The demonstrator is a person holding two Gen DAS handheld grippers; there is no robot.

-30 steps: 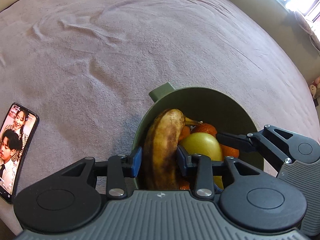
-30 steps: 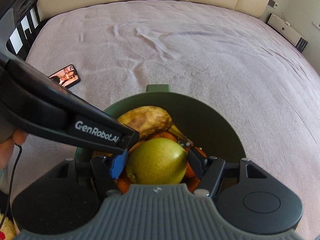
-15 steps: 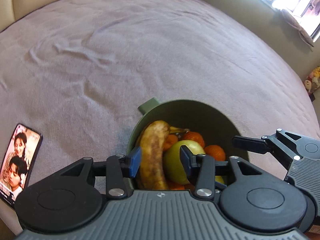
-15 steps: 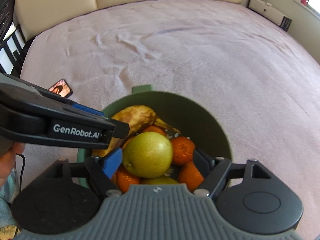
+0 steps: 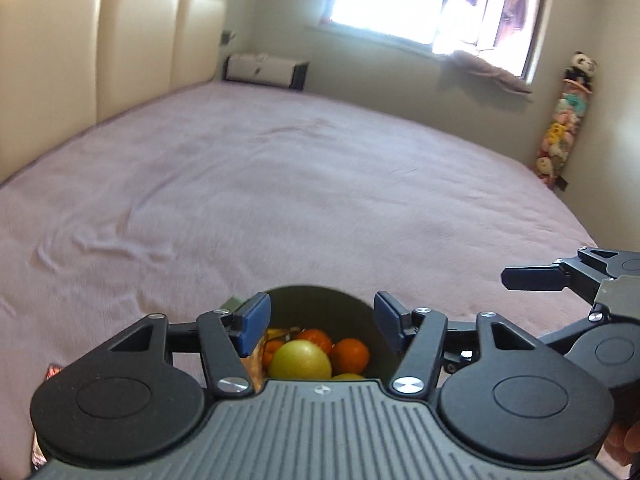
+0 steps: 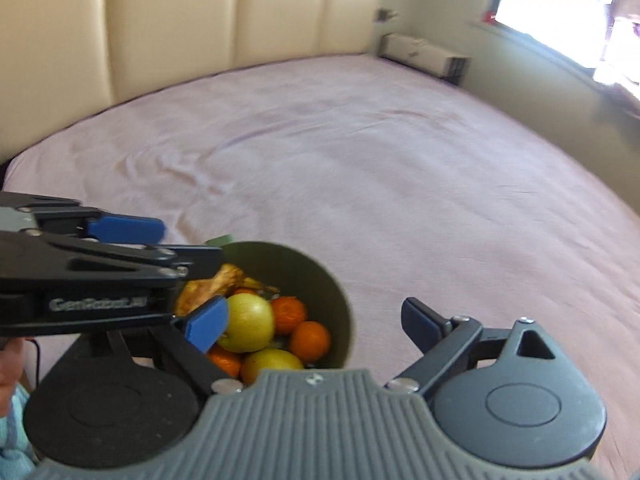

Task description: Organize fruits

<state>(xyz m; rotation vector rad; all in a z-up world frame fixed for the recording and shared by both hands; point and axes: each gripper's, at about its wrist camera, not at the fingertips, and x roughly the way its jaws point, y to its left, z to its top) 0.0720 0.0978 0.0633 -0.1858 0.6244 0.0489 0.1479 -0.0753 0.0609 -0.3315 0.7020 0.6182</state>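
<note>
Fruit: a yellow-green pear (image 6: 250,322), several oranges (image 6: 310,340), a spotted banana (image 6: 208,288) and a yellow fruit (image 6: 270,364) lie together inside the green bowl (image 6: 340,312), piled against each other.
Bowl position: just below and ahead of the left gripper (image 5: 320,320), seen between its fingertips; for the right gripper (image 6: 316,324) it sits ahead and toward its left finger.
Left gripper: jaws spread apart, nothing between the blue pads (image 5: 254,322); it hangs over the bowl's near rim.
Right gripper: jaws wide apart, holding nothing; its left pad overlaps the pear in view, and whether they touch cannot be told.
Grippers to each other: the left one crosses in from the right gripper's left side, over the banana.
Surface: the bowl rests on a mauve bedspread (image 5: 280,184).
Beyond: a cream padded headboard (image 6: 200,32) far ahead, a bright window (image 5: 420,0) ahead and right of the left gripper.
</note>
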